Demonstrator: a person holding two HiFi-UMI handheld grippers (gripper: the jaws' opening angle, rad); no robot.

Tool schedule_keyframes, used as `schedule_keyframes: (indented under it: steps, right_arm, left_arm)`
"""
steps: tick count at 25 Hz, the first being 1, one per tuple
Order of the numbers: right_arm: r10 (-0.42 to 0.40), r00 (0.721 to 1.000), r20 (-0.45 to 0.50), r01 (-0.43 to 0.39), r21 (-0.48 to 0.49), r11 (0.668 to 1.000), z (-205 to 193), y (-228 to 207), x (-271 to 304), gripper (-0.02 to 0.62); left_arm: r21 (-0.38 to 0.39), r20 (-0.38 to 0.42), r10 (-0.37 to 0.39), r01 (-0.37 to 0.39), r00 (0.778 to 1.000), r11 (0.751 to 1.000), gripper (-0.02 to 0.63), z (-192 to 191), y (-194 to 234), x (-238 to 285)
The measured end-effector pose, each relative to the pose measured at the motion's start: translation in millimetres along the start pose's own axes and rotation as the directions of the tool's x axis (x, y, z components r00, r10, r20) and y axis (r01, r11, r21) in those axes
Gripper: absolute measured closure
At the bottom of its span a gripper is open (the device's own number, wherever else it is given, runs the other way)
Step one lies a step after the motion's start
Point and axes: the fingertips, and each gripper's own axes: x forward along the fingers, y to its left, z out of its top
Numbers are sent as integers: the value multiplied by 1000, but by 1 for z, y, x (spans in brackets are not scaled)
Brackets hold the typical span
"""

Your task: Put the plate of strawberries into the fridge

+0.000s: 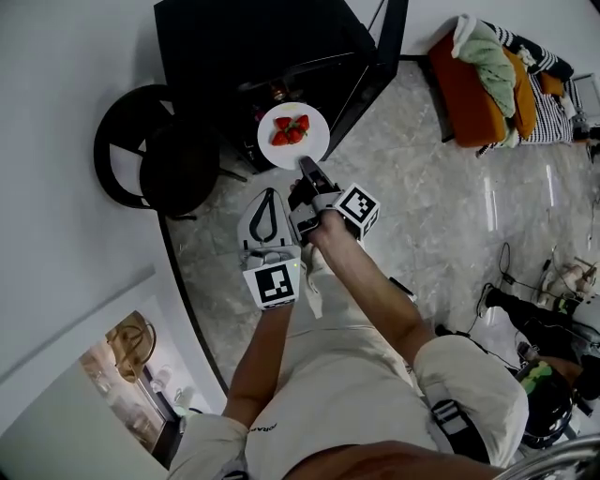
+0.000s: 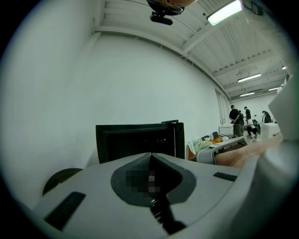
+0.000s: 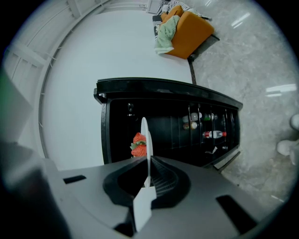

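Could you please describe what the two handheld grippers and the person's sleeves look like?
The left gripper has a light grey shell with a black teardrop-shaped outline. The right gripper looks darker, black and grey. Each bears a cube with black-and-white square markers. The person wears a short-sleeved white T-shirt, which leaves the forearms bare.

Big white studio hall with strip ceiling lights [image 2: 224, 12], stone-tile floor [image 1: 422, 187], black fridge [image 1: 253, 37], orange sofa [image 1: 464, 94]

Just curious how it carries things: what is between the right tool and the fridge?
The white plate of strawberries, its rim pinched in the right tool, in front of the open fridge, seen in the head view.
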Motion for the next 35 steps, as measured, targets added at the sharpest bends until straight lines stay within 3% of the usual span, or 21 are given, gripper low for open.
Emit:
schedule_keyframes:
  steps: [18, 35]
  right_arm:
    - [-56, 998, 13, 56, -6, 998, 4, -61, 41, 572]
    - [-16, 998, 56, 16, -8, 1000, 15, -108, 75, 572]
  left_arm:
    - [-10, 4, 14, -14, 1000, 1000, 606, -38, 16, 21]
    - [35, 12, -16, 15, 1000, 999, 606, -81, 28, 36]
